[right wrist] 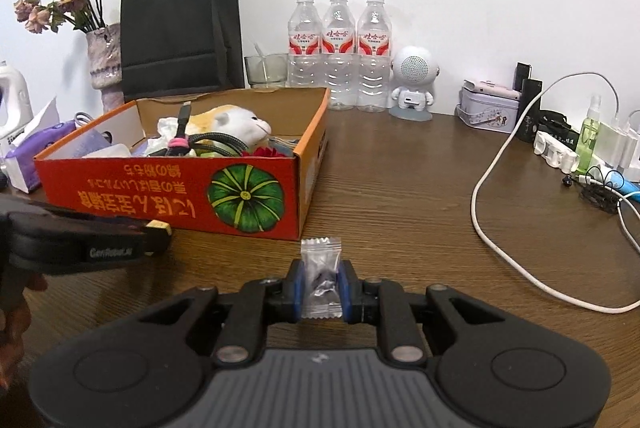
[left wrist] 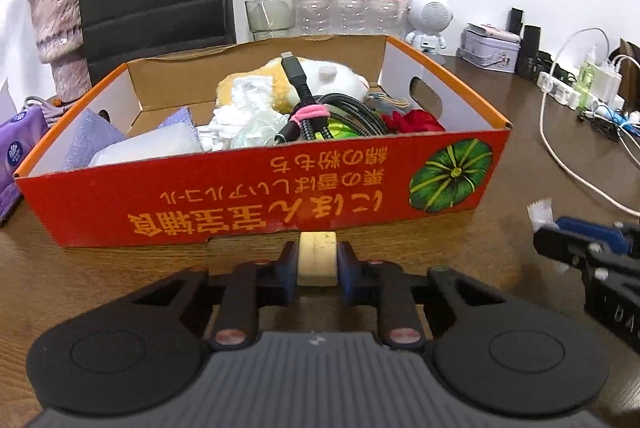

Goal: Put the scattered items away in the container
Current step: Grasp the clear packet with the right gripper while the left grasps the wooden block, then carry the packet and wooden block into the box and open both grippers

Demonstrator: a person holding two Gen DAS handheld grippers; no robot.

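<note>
My left gripper (left wrist: 317,264) is clenched on a small cream rectangular block (left wrist: 317,257), held just in front of the red cardboard box (left wrist: 256,188) on the brown wood-grain table (right wrist: 400,188). My right gripper (right wrist: 321,286) is clenched on a small clear crinkle-edged plastic wrapper with something dark inside (right wrist: 321,268), held near the box's front right corner.

The box's front wall carries orange Japanese lettering, printed upside down from here, beside a picture of a green pumpkin (left wrist: 450,176). Inside lie a coiled black braided cable bound with a pink strap (left wrist: 316,112), a cream-and-yellow plush toy (left wrist: 324,76), crumpled white tissue (left wrist: 240,108), a lilac cloth (left wrist: 88,140) and something red (left wrist: 420,120).

Seen from the right wrist, the side of my left gripper shows white lettering (too blurred to read surely).

Behind the box stand three clear water bottles with red-and-white labels (right wrist: 339,48), a black paper bag (right wrist: 180,28), a white round-headed robot figure (right wrist: 414,84) and a vase of dried roses (right wrist: 104,56). A white cable (right wrist: 500,228) loops across the table to the right.
</note>
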